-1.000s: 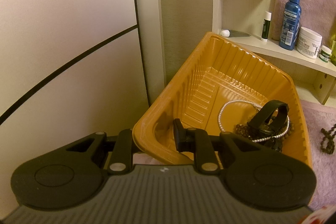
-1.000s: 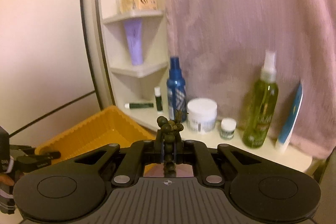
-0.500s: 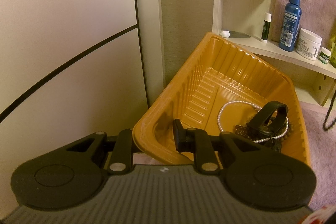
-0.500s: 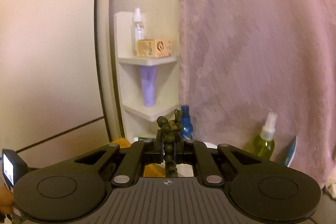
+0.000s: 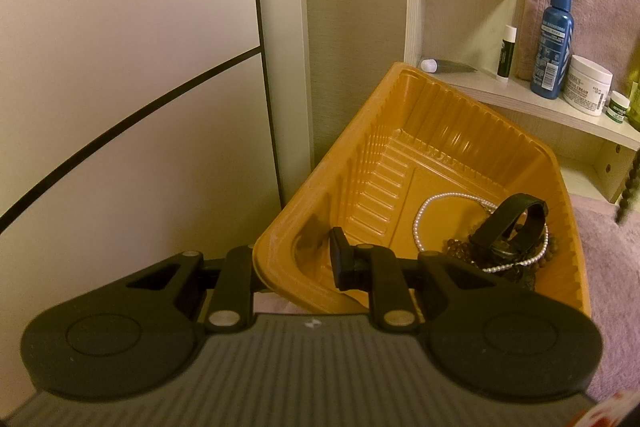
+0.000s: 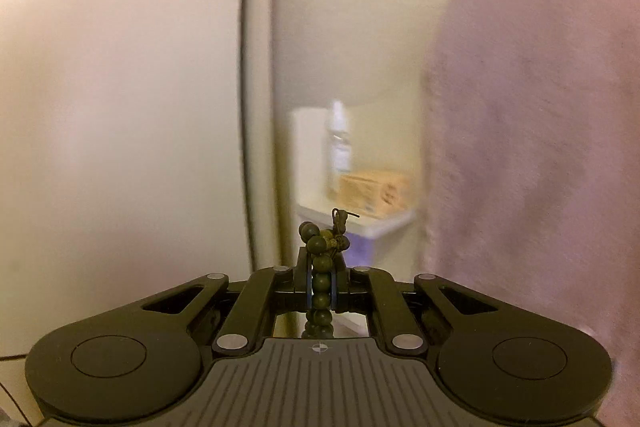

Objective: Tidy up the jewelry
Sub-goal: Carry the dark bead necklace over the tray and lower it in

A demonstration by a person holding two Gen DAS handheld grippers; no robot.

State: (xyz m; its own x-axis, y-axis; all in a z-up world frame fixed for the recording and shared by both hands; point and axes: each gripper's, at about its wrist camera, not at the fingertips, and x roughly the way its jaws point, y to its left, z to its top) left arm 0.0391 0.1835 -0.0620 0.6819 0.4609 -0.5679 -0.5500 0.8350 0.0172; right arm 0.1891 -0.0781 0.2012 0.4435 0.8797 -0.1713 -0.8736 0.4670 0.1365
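Green bead strand (image 6: 321,281) is pinched in right gripper (image 6: 320,285), carried aloft; orange tray (image 5: 472,131) rim is clamped by left gripper (image 5: 296,263). Next, prob.: beads lowered into tray w/ pearls (image 5: 424,211).

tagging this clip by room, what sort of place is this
Probably a bedroom or dressing corner at home. A pale corner shelf holds toiletries: a blue spray bottle and a white cream jar. Pink plush fabric hangs beside it.
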